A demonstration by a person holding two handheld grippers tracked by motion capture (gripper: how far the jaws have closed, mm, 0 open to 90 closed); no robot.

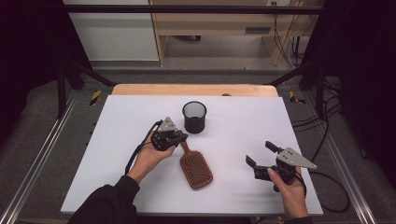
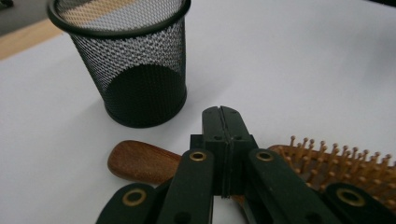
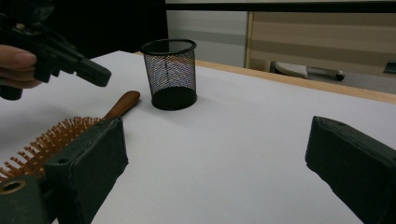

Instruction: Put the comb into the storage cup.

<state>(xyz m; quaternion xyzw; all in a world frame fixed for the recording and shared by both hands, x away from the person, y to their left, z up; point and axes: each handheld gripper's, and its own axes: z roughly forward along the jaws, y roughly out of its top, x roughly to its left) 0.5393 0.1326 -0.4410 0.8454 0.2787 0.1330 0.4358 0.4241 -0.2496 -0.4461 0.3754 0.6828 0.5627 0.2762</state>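
A: So, starting at the left: the left gripper (image 1: 180, 137) hangs over the handle end of the wooden hairbrush (image 1: 196, 169), its jaws pressed flat together with nothing between them. In the left gripper view the handle (image 2: 140, 161) lies just under and to the left of the closed tips, the bristle pad to their right.

B: Shut on air, then? No hold on the brush?

A: None that I can see. The pads meet each other; the handle passes beneath them. The black mesh cup (image 1: 194, 116) stands upright just beyond the tips, near but apart from the brush.

B: And on the right?

A: The right gripper (image 1: 261, 154) rests well clear of the brush head, jaws spread wide and empty. From its own view the cup sits ahead between the jaws, and the brush lies beside the left jaw.

B: Which step, would you say?

A: My guess is the approach to a pickup, with the cup the likely goal. Next the left jaws would need to part, drop astride the handle, then close on it.
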